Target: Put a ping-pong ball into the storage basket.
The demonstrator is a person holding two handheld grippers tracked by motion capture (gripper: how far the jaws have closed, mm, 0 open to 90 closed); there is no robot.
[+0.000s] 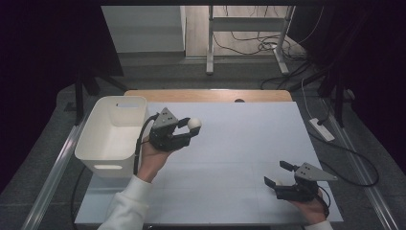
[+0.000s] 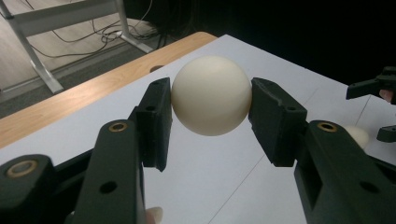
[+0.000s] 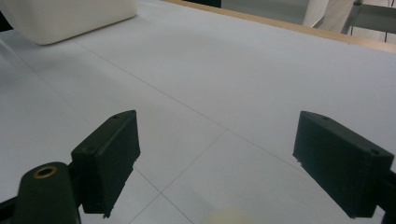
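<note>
Both grippers are busy with pale balls. On the left of the table, the left gripper (image 1: 187,128) is clamped on a cream ball (image 1: 194,123); the left gripper view shows the ball (image 2: 211,95) pinched across its widest part, each pad pressing a side, and lifted clear of the white tabletop (image 1: 239,143). Gripping at the middle is probably what keeps a smooth round thing from squirting out.

At the near right, the right gripper (image 1: 277,176) has its jaws spread wide with nothing between the pads. In the right gripper view its two pads (image 3: 107,158) stand well apart over bare table, and a second pale ball (image 3: 227,217) peeks in at the bottom edge, just short of them (the high view puts that ball (image 1: 278,182) beside the lower jaw). It looks poised for a pickup not yet made.

A white bin (image 1: 112,134) sits at the left edge of the table, just beside the left hand (image 1: 152,160). Its inside looks empty, though the near wall hides part of the floor. The held ball hangs just right of the bin, likely bound for it.
</note>
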